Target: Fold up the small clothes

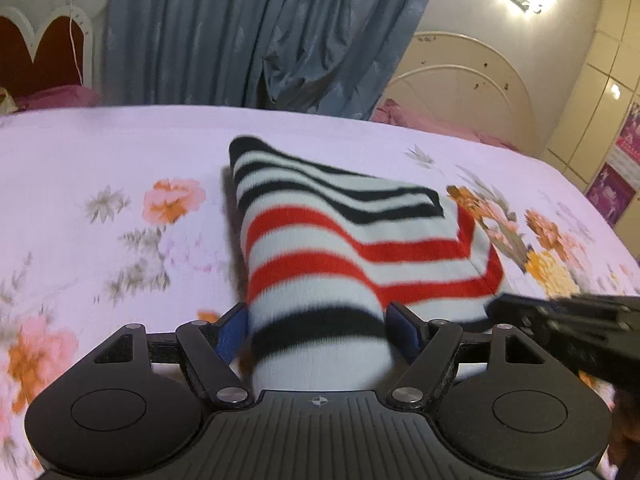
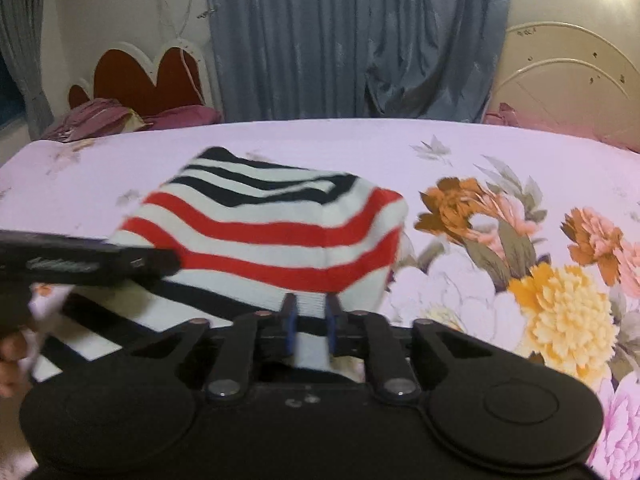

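A small striped garment [image 1: 320,240], white with black and red bands, is held up off the floral bed sheet [image 1: 100,168]. My left gripper [image 1: 318,328] has its blue pads wide apart on either side of a thick bunch of the cloth. My right gripper [image 2: 311,320] is shut on a white edge of the same garment [image 2: 272,224]. The right gripper shows at the right edge of the left wrist view [image 1: 568,316]. The left gripper shows at the left edge of the right wrist view [image 2: 80,260]. The cloth drapes between both.
The bed sheet [image 2: 480,152] is pale pink with large orange and yellow flowers. Blue curtains [image 1: 248,32], a red heart-shaped headboard [image 2: 148,76] with purple pillows and a white arched headboard [image 1: 472,80] stand beyond the far edge.
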